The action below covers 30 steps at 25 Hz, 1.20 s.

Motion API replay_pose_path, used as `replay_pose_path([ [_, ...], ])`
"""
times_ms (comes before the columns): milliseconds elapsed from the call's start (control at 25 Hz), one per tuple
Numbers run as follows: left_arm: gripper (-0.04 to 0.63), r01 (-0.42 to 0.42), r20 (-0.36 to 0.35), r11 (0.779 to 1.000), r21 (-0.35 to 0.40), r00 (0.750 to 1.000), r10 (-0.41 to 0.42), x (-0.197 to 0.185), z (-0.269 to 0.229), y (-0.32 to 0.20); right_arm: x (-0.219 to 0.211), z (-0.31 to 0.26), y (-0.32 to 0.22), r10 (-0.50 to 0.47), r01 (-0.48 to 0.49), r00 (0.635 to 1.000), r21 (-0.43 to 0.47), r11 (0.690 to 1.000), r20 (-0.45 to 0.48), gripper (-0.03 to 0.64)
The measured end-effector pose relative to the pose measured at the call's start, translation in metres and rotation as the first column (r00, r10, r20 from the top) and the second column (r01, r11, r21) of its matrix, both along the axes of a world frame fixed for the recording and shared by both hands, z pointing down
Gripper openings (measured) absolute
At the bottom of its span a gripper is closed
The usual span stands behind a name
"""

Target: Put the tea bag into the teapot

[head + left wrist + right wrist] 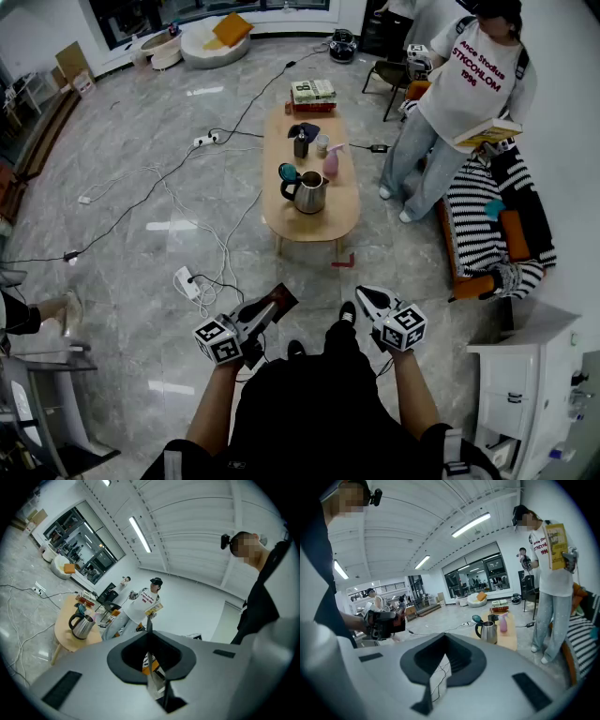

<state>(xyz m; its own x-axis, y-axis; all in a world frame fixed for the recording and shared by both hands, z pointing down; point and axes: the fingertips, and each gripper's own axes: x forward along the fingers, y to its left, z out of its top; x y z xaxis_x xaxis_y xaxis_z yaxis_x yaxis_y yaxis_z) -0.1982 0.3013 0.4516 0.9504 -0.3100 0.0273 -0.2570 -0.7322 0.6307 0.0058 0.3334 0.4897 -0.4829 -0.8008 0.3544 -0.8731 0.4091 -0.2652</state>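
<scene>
The steel teapot [309, 192] stands on the low oval wooden table [342, 211] far ahead, a teal lid [289, 172] by its handle. It also shows small in the left gripper view as the teapot [83, 625] and in the right gripper view as the teapot [489, 632]. I cannot make out a tea bag in any view. My left gripper [281, 298] and right gripper [366, 295] are held close to my body, well short of the table. The jaws of the left gripper [149, 634] and of the right gripper [443, 641] stand together with nothing between them.
On the table are a pink bottle [331, 163], a dark cup [301, 145] and books [313, 91]. A person [450, 103] holding a book stands right of it, by a striped sofa [492, 225]. A power strip [186, 282] and cables lie on the floor; a white cabinet [520, 366] stands at right.
</scene>
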Motion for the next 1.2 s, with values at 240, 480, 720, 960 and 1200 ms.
replay_pose_path([
  [240, 0.034, -0.006, -0.008, 1.000, 0.013, 1.000, 0.006, 0.001, 0.004, -0.003, 0.001, 0.000, -0.004, 0.001, -0.001, 1.000, 0.005, 1.000, -0.002, 0.005],
  [480, 0.034, -0.011, -0.007, 1.000, 0.012, 1.000, 0.011, 0.002, 0.004, -0.004, 0.000, 0.003, -0.003, 0.001, -0.001, 1.000, -0.005, 1.000, -0.002, 0.005],
  [720, 0.034, -0.012, -0.006, 1.000, 0.006, 1.000, 0.012, 0.002, 0.004, -0.004, -0.002, 0.006, -0.005, 0.002, -0.002, 1.000, -0.010, 1.000, -0.009, 0.005],
  [960, 0.034, -0.012, -0.001, 1.000, 0.003, 1.000, 0.012, 0.000, 0.007, -0.004, -0.006, 0.006, -0.008, -0.010, 0.010, 1.000, -0.010, 1.000, -0.007, 0.005],
  [1200, 0.034, -0.007, 0.002, 1.000, -0.005, 1.000, 0.007, 0.001, 0.009, -0.006, 0.000, 0.006, -0.014, 0.002, -0.002, 1.000, -0.007, 1.000, 0.007, 0.005],
])
